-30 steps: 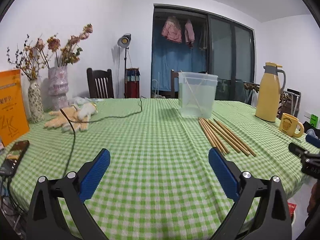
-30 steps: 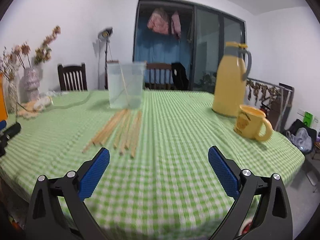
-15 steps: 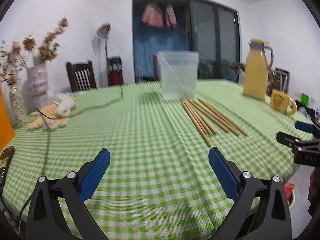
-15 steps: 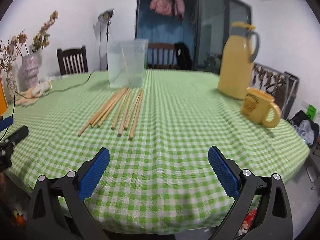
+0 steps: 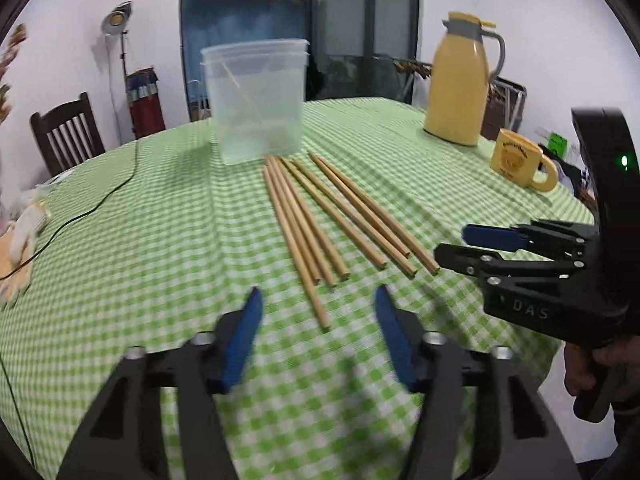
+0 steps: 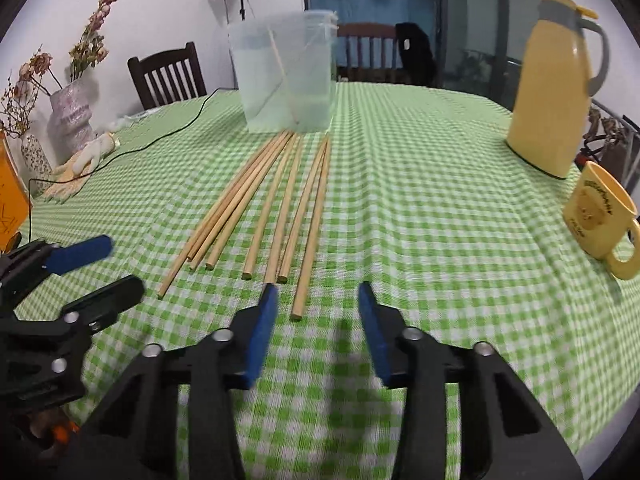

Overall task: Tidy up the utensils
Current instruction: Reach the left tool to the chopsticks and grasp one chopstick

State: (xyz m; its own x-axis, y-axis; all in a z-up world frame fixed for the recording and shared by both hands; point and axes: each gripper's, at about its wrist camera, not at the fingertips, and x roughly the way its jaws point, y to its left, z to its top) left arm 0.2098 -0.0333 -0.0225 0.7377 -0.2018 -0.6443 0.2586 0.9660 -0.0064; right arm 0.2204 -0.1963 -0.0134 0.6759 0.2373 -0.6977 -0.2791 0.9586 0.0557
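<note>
Several wooden chopsticks [image 5: 320, 216] [image 6: 276, 200] lie fanned out on the green checked tablecloth [image 5: 160, 240], in front of a clear plastic container [image 5: 256, 100] [image 6: 286, 80] with a chopstick leaning inside. My left gripper [image 5: 318, 292] [image 6: 124, 264] hovers over the near end of the leftmost chopstick. Its jaws are closing, and that end lies between them untouched. My right gripper [image 6: 317, 287] [image 5: 452, 242] hangs over the near end of the rightmost chopstick. Its jaws are closing too, and its pads stand apart from the wood.
A yellow thermos jug [image 5: 460, 84] [image 6: 556, 92] and a yellow mug [image 5: 516, 158] [image 6: 600, 216] stand at the right. A black cable [image 5: 100, 200], a glove [image 6: 80, 160], vases [image 6: 72, 120] and an orange book [image 6: 8, 200] are at the left. Chairs stand behind the table.
Both grippers have moved in toward the near ends of the chopsticks and tipped downward. Their jaws have narrowed from wide open. The two grippers now stand close together.
</note>
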